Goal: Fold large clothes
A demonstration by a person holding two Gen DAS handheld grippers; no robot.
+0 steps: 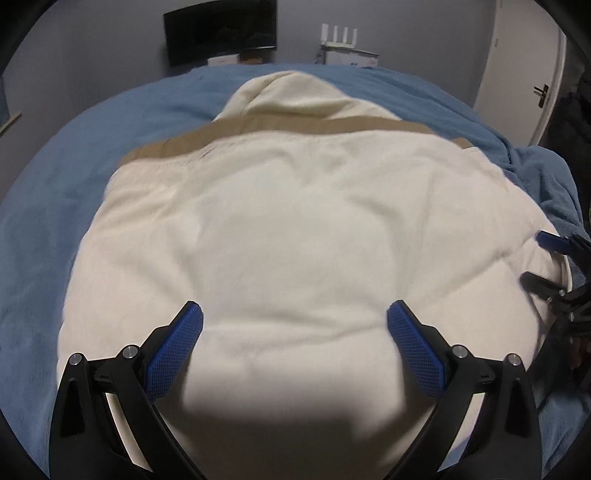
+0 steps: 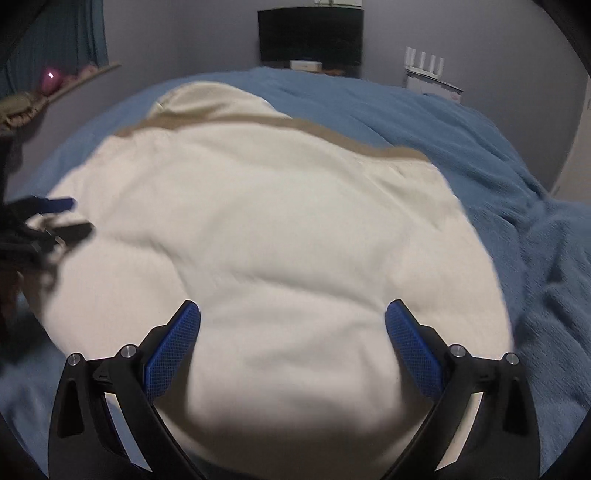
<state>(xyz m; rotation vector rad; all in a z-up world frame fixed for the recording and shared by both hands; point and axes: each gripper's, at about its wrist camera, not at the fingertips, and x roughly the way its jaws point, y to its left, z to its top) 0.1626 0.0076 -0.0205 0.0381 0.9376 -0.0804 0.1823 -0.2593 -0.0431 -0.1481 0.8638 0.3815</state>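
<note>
A large cream garment [image 1: 288,229] with a tan band [image 1: 258,129] and a hood at its far end lies spread on a blue blanket [image 1: 74,177]. It also fills the right wrist view [image 2: 280,229]. My left gripper [image 1: 294,314] is open and empty above the garment's near part. My right gripper [image 2: 292,314] is open and empty above the same cloth. The right gripper shows at the right edge of the left wrist view [image 1: 546,258]. The left gripper shows at the left edge of the right wrist view [image 2: 62,218].
The blue blanket [image 2: 480,155] covers a bed and bunches in folds on the right. A dark monitor [image 1: 221,29] and a white router on a cabinet [image 1: 347,40] stand at the far wall. A door [image 1: 532,74] is at the right. A shelf with a pink object [image 2: 51,79] is at the left.
</note>
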